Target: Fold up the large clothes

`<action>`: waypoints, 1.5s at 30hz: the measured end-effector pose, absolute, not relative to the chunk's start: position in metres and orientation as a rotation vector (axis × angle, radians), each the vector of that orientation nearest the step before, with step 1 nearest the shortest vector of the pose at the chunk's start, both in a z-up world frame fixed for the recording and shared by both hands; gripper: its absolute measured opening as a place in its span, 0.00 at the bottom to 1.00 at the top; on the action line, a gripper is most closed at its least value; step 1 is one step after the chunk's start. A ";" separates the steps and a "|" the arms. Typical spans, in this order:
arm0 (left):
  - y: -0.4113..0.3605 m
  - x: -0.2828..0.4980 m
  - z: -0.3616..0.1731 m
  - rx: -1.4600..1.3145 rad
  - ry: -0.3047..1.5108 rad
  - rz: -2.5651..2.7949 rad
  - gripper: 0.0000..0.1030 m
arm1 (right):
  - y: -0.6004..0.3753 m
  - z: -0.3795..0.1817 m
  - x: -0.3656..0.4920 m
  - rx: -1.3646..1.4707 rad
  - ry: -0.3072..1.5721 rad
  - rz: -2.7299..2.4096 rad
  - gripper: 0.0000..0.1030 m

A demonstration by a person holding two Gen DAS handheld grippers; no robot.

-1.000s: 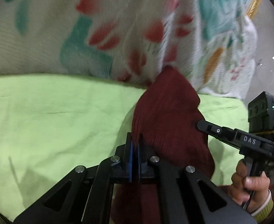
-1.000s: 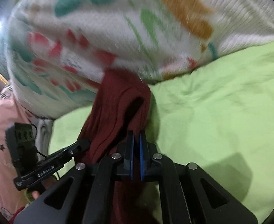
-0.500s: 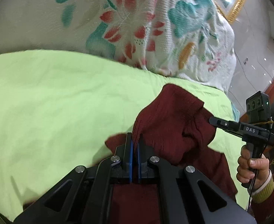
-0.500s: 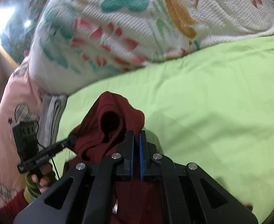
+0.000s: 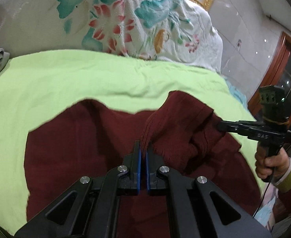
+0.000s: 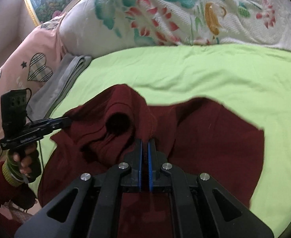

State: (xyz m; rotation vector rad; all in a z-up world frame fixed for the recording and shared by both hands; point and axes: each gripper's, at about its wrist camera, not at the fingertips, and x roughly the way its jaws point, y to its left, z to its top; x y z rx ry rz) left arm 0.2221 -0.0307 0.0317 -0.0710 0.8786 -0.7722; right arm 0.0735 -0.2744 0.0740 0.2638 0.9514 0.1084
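A dark red knit sweater (image 5: 82, 138) lies spread on the lime green bed sheet (image 5: 86, 75). My left gripper (image 5: 143, 146) is shut on a ribbed edge of the sweater. My right gripper (image 6: 144, 144) is shut on another edge of the same bunched part, next to a round opening (image 6: 118, 122). In the left wrist view the right gripper (image 5: 220, 127) shows at the right, its tips in the fabric. In the right wrist view the left gripper (image 6: 66, 122) shows at the left, also in the fabric. The sweater (image 6: 214, 134) spreads flat to the right there.
A white floral quilt (image 5: 135, 23) is piled at the back of the bed. A folded grey cloth (image 6: 66, 73) and a pink pillow (image 6: 26, 59) lie at the left. A wooden door frame (image 5: 274, 69) stands at the right of the bed.
Both grippers have pulled back from the quilt toward the near edge of the bed with the sweater held. The sweater now lies spread out much wider on the sheet.
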 end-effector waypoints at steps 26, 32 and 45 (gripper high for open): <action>-0.009 0.203 0.009 -0.438 1.118 -0.807 0.26 | -0.262 0.059 0.160 0.428 1.043 0.187 0.64; 0.004 0.207 -0.005 -0.487 1.150 -0.771 0.26 | -0.244 0.058 0.143 0.332 1.052 0.191 0.04; 0.028 0.210 -0.017 -0.575 1.178 -0.754 0.51 | -0.198 0.047 -0.014 0.336 1.096 0.454 0.61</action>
